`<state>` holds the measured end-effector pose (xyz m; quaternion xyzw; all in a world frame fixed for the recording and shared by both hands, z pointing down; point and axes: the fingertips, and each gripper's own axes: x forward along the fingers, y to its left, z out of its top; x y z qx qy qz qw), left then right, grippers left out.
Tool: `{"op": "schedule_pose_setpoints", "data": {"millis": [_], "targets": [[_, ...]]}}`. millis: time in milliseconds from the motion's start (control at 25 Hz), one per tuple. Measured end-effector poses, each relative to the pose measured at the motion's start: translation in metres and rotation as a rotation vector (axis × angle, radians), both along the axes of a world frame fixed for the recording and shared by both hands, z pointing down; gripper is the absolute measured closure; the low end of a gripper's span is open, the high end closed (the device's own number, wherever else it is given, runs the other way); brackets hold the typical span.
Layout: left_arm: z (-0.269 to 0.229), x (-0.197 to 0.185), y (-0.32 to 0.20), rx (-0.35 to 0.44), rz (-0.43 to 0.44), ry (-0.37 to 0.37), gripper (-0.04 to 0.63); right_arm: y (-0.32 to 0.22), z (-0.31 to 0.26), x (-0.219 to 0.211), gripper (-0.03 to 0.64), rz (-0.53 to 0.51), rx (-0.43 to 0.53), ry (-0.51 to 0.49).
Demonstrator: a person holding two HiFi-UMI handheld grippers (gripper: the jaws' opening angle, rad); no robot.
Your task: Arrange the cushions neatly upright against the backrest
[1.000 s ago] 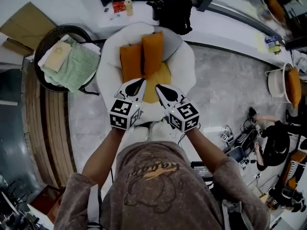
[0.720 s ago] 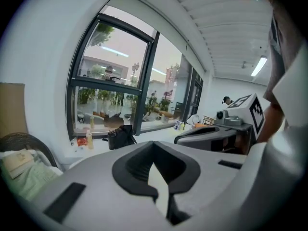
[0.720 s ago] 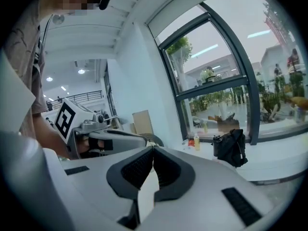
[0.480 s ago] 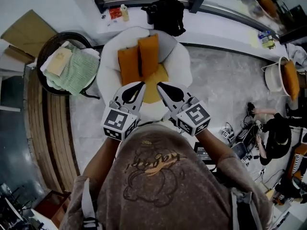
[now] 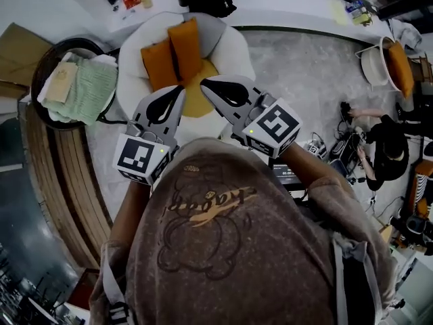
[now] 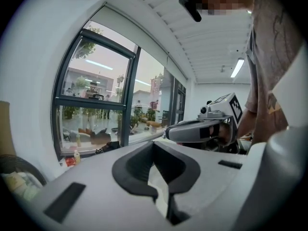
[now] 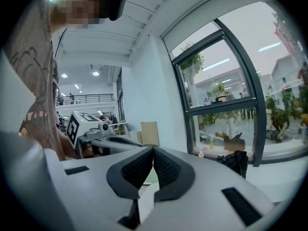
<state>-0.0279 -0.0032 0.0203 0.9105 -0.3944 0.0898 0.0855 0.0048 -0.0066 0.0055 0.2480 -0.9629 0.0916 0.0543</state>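
"Are the fingers holding anything?"

"No. The left gripper (image 5: 177, 92) and the right gripper (image 5: 206, 85) are both pinched tight, with nothing inside."

"Where are the cushions?"

"The two orange cushions (image 5: 159, 65) stand side by side just past the fingertips. They lean on the back of the white chair (image 5: 235, 46)."

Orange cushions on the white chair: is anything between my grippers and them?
Nothing visible. The left gripper and right gripper, both shut and empty, hang above the yellow seat cushion, with a clear path to the two orange cushions standing against the backrest.
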Motion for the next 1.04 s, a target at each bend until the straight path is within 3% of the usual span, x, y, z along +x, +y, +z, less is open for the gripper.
{"op": "schedule_pose_setpoints", "data": {"millis": [240, 1040], "targets": [[-0.007, 0.003, 0.000, 0.016, -0.010, 0.031, 0.591, 0.006, -0.005, -0.001, 0.598, -0.056, 0.024, 0.009], [-0.004, 0.007, 0.005, 0.008, 0.009, 0.004, 0.591, 0.012, -0.004, 0.003, 0.598, -0.068, 0.025, 0.022]]}}
